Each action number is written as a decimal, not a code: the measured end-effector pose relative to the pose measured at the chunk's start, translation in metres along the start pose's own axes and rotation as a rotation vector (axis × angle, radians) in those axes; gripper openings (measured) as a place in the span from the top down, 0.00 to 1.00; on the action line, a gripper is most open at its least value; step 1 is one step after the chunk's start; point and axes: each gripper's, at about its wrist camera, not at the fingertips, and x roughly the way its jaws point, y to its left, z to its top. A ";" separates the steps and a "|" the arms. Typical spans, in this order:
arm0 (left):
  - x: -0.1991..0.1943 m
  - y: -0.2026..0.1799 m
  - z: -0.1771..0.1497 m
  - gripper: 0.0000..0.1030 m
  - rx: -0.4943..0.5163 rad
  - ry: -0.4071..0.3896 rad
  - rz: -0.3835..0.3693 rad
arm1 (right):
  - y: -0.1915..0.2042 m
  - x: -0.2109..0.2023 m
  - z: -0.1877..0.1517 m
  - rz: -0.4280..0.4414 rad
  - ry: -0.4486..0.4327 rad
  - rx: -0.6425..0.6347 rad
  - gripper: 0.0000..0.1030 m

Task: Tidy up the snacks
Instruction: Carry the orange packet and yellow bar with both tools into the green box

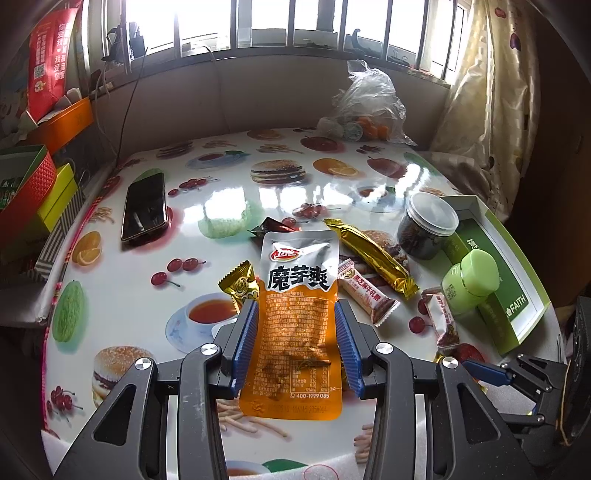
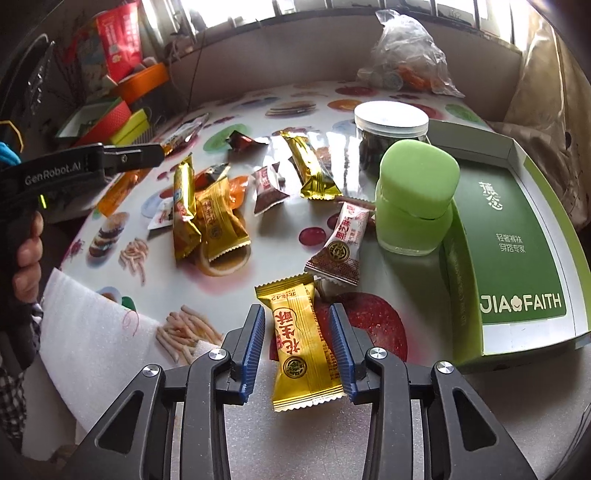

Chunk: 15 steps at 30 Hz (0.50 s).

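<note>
Bright daylight pours through a barred window [image 1: 295, 22] along the far wall, glaring off the glossy table [image 1: 229, 192] printed with fruit and burgers; a spotted cream curtain [image 1: 495, 92] hangs beside the window

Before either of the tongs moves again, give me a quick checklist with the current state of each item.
1. Left tongs gripping the orange konjac snack pouch: ok, pads at both edges.
2. Right tongs around the gold peanut candy: ok.
3. Right pads pressing that candy: not ok, gaps show.
4. Green box tray free inside: ok.
5. Green jar away from the candy: ok.
</note>
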 end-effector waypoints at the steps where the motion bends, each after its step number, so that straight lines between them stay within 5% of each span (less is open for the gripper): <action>1: 0.000 0.000 0.000 0.58 0.000 0.000 -0.001 | 0.000 0.002 -0.001 -0.012 0.008 -0.004 0.66; 3: 0.000 -0.001 0.000 0.58 0.003 -0.001 0.000 | 0.001 0.002 -0.003 -0.012 0.007 -0.012 0.76; 15: -0.011 -0.012 0.011 0.58 0.028 -0.021 -0.011 | 0.006 -0.025 0.007 0.039 -0.065 -0.038 0.79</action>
